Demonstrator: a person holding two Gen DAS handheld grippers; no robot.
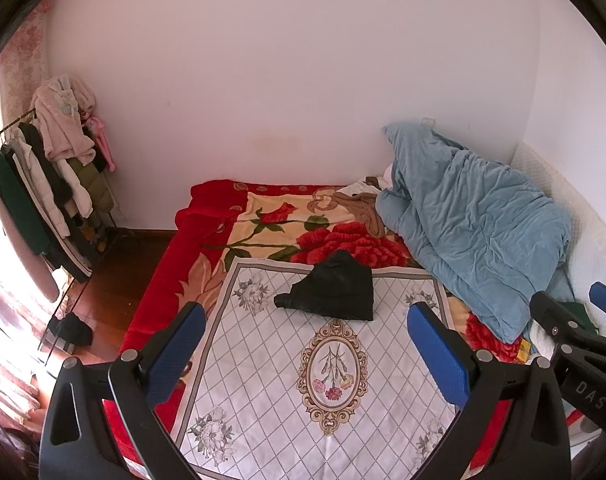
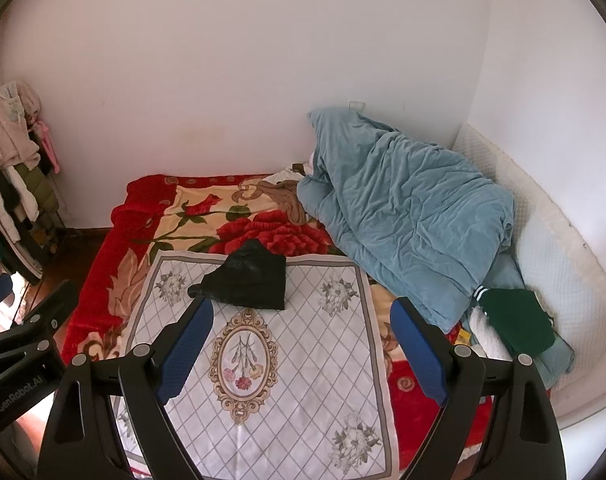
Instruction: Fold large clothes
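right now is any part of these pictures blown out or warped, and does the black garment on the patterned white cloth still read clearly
Left wrist view: daylight overexposes the left edge beside the clothes rack; fisheye bends the wall corners. The crumpled black garment on the patterned white cloth is sharp, its folds lost in darkness. Right wrist view: evenly lit, with similar curvature; the garment is equally dark.

White walls (image 1: 283, 80), wooden floor (image 1: 115, 280), laden clothes rack (image 1: 43, 184).

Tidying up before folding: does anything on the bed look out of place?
The black garment lies crumpled, overhanging the white patterned cloth's far edge. The blue quilt is heaped against the wall, not spread. Both tongs are open, holding nothing.
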